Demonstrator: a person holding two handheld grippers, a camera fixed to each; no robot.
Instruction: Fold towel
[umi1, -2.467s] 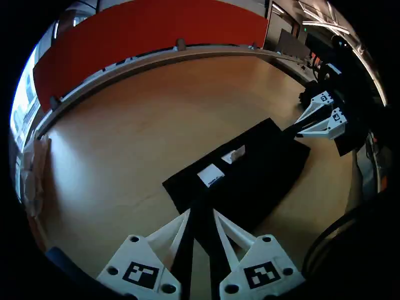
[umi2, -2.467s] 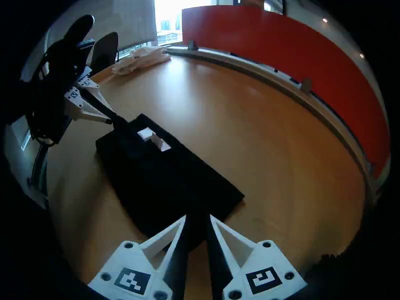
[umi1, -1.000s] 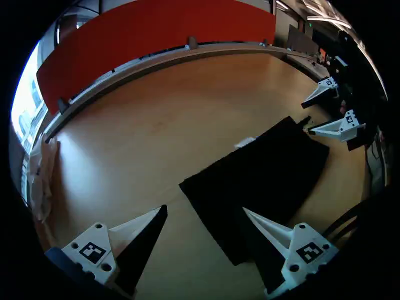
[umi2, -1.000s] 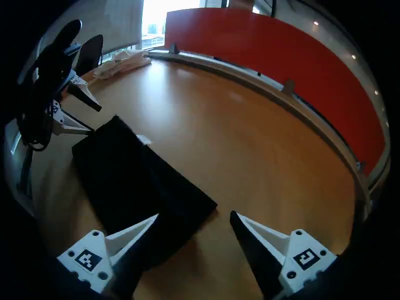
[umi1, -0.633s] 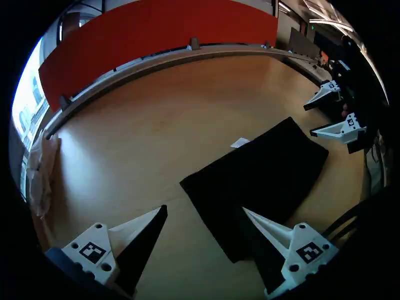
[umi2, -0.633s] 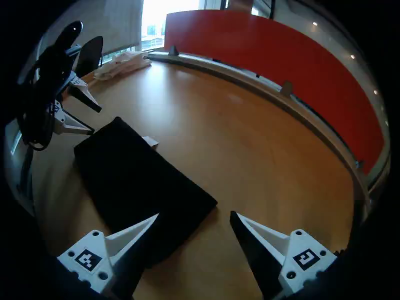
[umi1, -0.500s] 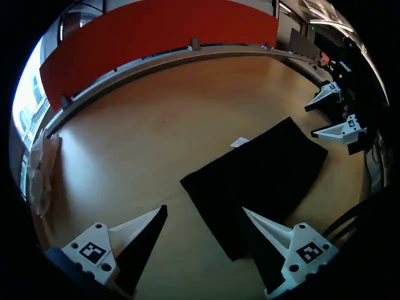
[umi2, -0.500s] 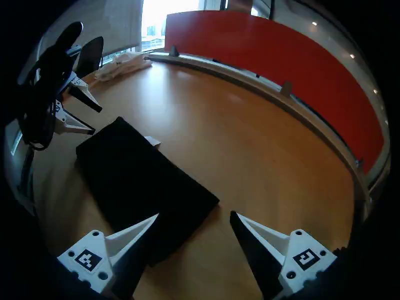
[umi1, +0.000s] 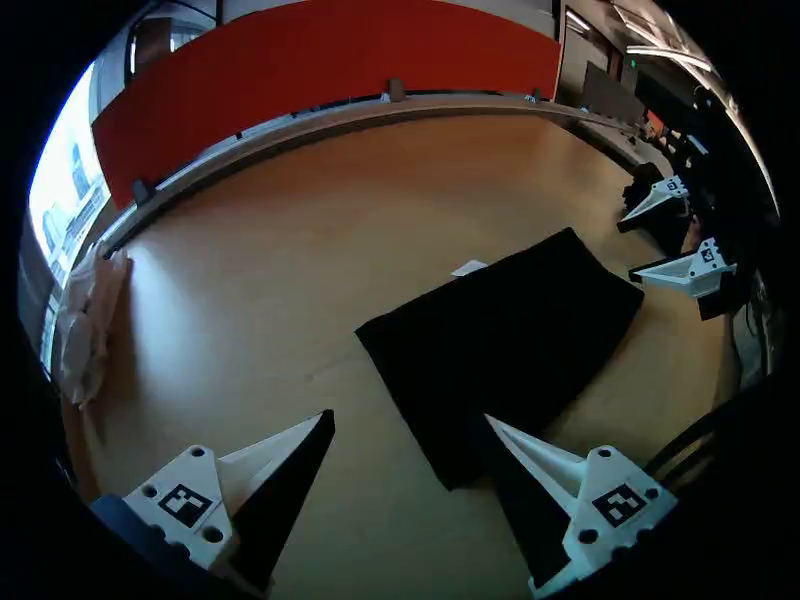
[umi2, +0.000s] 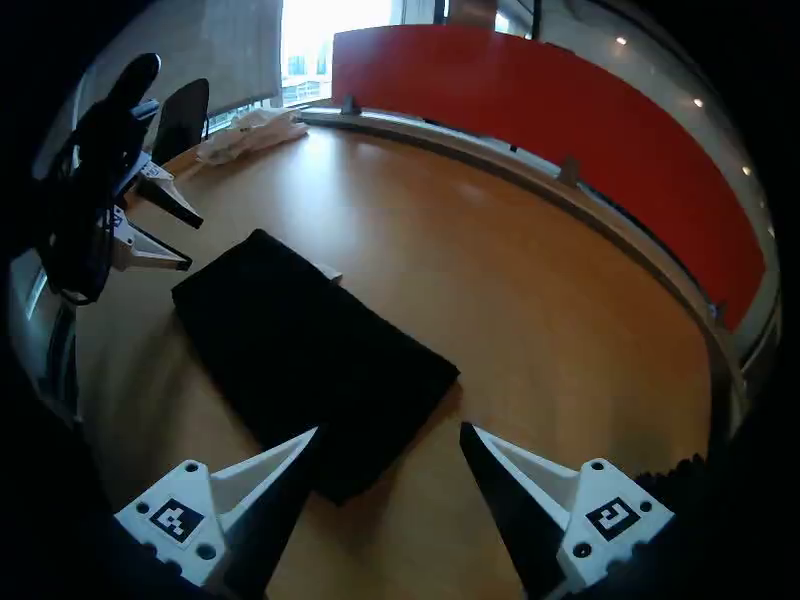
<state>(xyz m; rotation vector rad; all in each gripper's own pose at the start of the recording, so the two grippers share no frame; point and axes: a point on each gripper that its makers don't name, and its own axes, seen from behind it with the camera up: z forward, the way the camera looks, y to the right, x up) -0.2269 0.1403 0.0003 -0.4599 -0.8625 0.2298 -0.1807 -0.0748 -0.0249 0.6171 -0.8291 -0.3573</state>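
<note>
In the left gripper view, the left gripper (umi1: 405, 470) has its two white fingers spread wide with nothing between them but bare tabletop and the near end of the towel (umi1: 500, 335). The finger on the right of that view crosses the towel's near edge, and I cannot tell whether it touches the cloth. In the right gripper view, the right gripper (umi2: 390, 470) is spread just as wide and grips nothing. The towel's (umi2: 310, 345) near corner lies just beside the inner edge of the finger on the left. Both grippers are tilted down towards the wooden table (umi1: 300, 250). The towel is black, folded into a flat oblong, and lies on the table between the two grippers, which face each other from its two short ends. A small white tag (umi1: 467, 268) pokes out from under its long far edge. Beyond the towel in each view is the other gripper: the right gripper (umi1: 628, 248) with its fingers parted just off the far end, and the left gripper (umi2: 193, 245) likewise parted and gripping nothing. The hands holding them are too dark to make out. Farther off, a pale heap of cloth (umi2: 250, 128) lies near the table's edge, and a red partition (umi2: 560, 110) runs along the far side.
</note>
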